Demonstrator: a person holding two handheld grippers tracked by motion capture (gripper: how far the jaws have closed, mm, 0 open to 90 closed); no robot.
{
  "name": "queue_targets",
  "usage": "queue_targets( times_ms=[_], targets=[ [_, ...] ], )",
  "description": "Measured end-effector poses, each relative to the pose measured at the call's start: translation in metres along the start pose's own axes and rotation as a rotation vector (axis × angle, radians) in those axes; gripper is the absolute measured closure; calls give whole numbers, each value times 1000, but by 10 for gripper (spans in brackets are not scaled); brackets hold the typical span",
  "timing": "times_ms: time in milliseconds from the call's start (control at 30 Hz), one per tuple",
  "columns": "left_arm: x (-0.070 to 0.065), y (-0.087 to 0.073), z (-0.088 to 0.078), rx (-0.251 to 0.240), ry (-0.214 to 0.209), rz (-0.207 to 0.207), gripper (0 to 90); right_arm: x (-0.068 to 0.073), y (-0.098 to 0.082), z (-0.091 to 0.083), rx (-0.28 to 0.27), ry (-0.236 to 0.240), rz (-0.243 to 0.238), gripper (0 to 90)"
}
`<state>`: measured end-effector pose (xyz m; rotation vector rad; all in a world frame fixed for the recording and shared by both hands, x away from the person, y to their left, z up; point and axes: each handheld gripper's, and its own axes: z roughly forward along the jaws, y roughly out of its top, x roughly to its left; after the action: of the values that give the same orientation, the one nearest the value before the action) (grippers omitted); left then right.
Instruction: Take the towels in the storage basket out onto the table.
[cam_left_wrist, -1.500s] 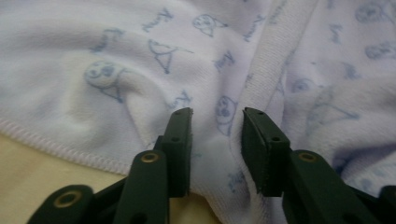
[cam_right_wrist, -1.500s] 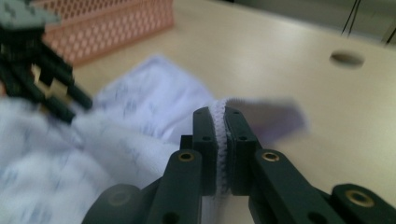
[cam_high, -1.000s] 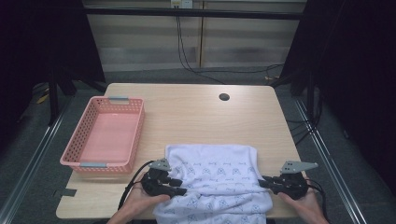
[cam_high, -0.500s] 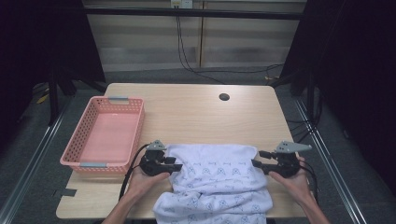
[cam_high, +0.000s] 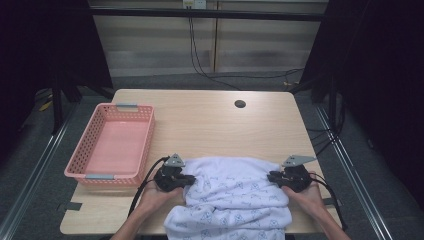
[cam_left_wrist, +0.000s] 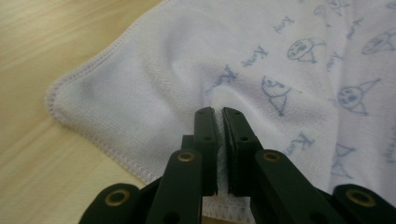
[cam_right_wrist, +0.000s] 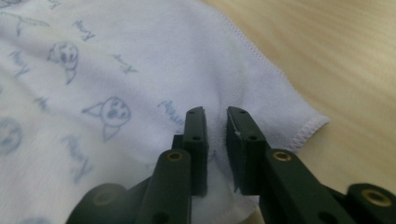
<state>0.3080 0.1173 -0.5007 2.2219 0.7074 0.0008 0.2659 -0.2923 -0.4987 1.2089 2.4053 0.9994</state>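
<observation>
A white cloth (cam_high: 235, 195) printed with small blue drawings lies on the near part of the wooden table (cam_high: 210, 120) and hangs over its front edge. My left gripper (cam_high: 187, 179) is at the cloth's far left corner. In the left gripper view it (cam_left_wrist: 219, 114) is shut on a pinched fold of the cloth (cam_left_wrist: 154, 79). My right gripper (cam_high: 272, 176) is at the far right corner. Its jaws have just been closing, and in the right gripper view it (cam_right_wrist: 216, 114) squeezes a ridge of cloth (cam_right_wrist: 140, 60) between its pads.
A pink plastic basket (cam_high: 85, 150) stands at the table's left side, with nothing in it. A small round hole (cam_high: 240, 104) marks the far part of the tabletop. Cables trail from both grippers toward the front edge.
Both grippers have moved away from the person along the cloth's sides to its far corners. Their jaws have come together on folds of the cloth.
</observation>
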Motion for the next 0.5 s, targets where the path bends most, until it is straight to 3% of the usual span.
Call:
queue_targets(
  times_ms=[100, 200, 300, 400, 500],
  targets=[
    [-9, -4, -2, 17, -45, 18, 852, 4, -13, -13, 6, 19, 10, 836],
    [-21, -11, -9, 48, -74, 10, 846, 12, -25, -26, 16, 18, 21, 827],
    [-25, -12, -15, 40, -76, 35, 772, 16, -30, -33, 5, 15, 14, 707],
    [-13, -4, -21, -24, -42, 17, 723, 7, -21, -39, -81, -4, 52, 633],
    [3, 2, -21, -66, 3, -28, 664, -5, -14, -33, -88, -33, 73, 536]
  ],
)
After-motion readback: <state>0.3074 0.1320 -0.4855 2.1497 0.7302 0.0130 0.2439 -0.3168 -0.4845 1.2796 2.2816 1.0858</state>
